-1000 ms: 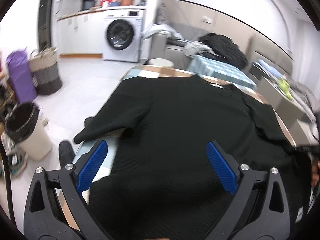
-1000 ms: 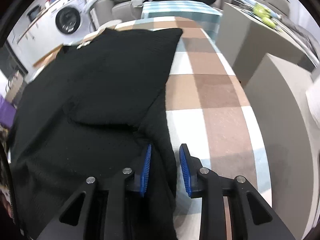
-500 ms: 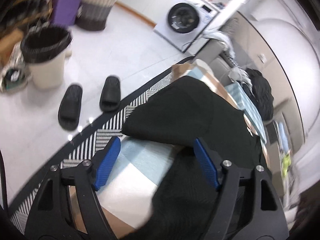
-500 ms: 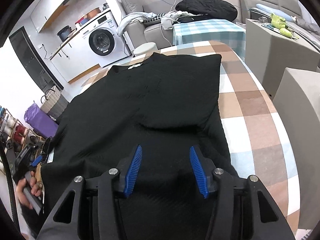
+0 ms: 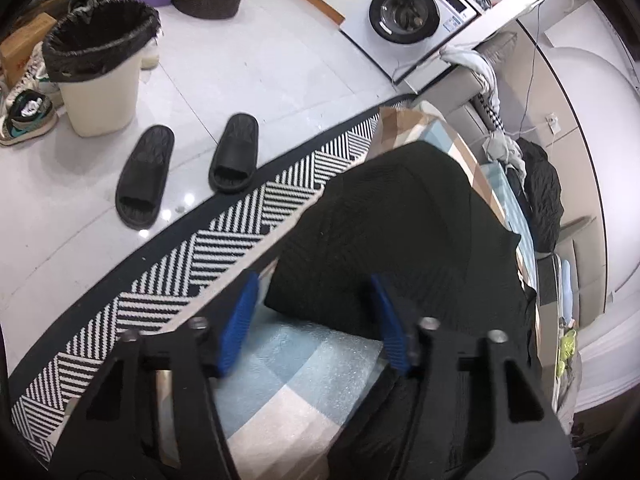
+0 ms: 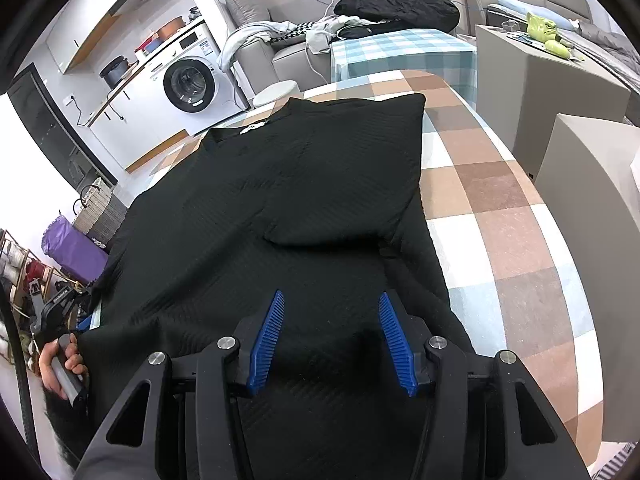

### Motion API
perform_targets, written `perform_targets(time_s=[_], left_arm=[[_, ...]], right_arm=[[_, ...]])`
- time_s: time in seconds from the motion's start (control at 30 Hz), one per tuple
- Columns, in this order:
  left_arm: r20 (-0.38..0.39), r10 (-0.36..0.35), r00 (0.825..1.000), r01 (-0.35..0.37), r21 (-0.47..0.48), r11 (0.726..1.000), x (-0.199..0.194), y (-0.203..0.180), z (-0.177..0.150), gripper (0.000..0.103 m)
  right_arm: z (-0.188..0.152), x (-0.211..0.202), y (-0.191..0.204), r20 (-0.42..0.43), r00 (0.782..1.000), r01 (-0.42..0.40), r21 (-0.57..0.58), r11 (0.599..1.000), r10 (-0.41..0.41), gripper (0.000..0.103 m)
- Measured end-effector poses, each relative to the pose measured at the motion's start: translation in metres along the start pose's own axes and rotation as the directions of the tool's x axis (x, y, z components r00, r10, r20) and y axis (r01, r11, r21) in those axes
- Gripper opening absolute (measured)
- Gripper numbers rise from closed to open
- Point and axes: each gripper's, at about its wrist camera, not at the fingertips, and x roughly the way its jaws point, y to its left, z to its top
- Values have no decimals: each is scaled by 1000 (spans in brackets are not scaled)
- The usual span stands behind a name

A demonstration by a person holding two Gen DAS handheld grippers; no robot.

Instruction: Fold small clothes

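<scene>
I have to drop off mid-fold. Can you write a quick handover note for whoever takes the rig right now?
Left gripper: open, jaws just been closing around the cuff of the black shirt's left sleeve at the table edge; pads not yet pressing.
Right gripper: open, holding nothing, above the shirt near its hem.
Done: right sleeve folded in over the body.
Left: grip and fold the left sleeve in, then fold the body.

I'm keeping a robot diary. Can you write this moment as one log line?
left gripper: jaws closing around black shirt sleeve | right gripper: open above shirt | right sleeve folded
</scene>
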Motion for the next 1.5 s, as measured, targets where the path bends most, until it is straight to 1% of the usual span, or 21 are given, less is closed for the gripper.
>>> perform_targets(time_s=[0.03,0.13,0.2,0.23,0.4,0.5,0.57,0.63,0.7,0.77,0.83,0.9,0.97,1.03,1.1,1.2,1.27,1.3,1.37,1.47,1.5], left_arm=[[-2,-7,1000,7,2,1000,2,-1,0,42],[40,-20,999,21,-31,999,-1,1,2,24],[69,-25,997,27,-20,999,-5,-3,4,10],[92,-17,996,17,-3,1000,-9,-7,5,6],[192,-28,981,4,125,992,-33,-47,8,5],[234,-71,970,14,234,972,-45,-90,4,5],[245,-116,963,33,319,947,-50,-125,-5,5],[225,-183,957,77,411,908,-52,-165,-20,4],[174,-239,955,126,489,863,-49,-203,-40,4],[82,-303,949,208,558,803,-39,-236,-64,5],[-47,-318,947,277,623,731,-23,-264,-91,5],[-137,-266,954,289,649,703,-9,-276,-114,17],[-165,-261,951,304,656,691,-9,-273,-127,23],[-160,-258,953,298,660,690,-16,-264,-134,34],[-126,-257,958,274,659,700,-30,-251,-136,54],[-75,-262,962,246,651,718,-42,-225,-130,64],[-30,-238,971,204,622,756,-44,-210,-118,64],[-32,-232,972,204,599,775,-43,-191,-108,64],[-61,-217,974,216,536,816,-29,-183,-93,64],[-91,-218,972,235,460,856,-7,-179,-76,64],[-95,-223,970,242,447,861,4,-185,-75,64]], right_arm=[[0,-1,0,2,1000,3,3,1000,-3,51],[0,-3,-3,9,1000,7,9,1000,-7,51],[-1,-5,-5,12,1000,13,12,1000,-13,51],[-1,-6,-6,14,1000,14,13,1000,-15,51],[-5,-10,-11,15,1000,23,29,999,-24,51],[-9,-13,-14,16,1000,25,45,999,-25,51],[-10,-15,-15,18,999,28,47,999,-29,51],[-10,-18,-16,21,999,33,51,998,-34,51],[-10,-20,-17,24,999,35,50,998,-37,51],[-10,-22,-18,26,999,38,51,998,-40,51],[-11,-23,-19,22,999,41,49,998,-43,51],[-12,-23,-22,17,999,46,53,998,-47,51],[-13,-23,-24,13,999,48,59,997,-49,51],[-14,-23,-26,12,999,52,60,997,-53,51],[-15,-23,-26,12,998,53,59,997,-54,52],[-14,-19,-26,11,999,47,62,997,-47,53],[-14,-18,-25,10,999,41,57,998,-42,53],[-14,-17,-23,9,999,37,55,998,-38,53],[-15,-16,-22,4,1000,28,53,998,-28,53],[-16,-14,-22,-1,1000,23,55,998,-23,54],[-16,-14,-23,-4,1000,24,57,998,-24,54]])
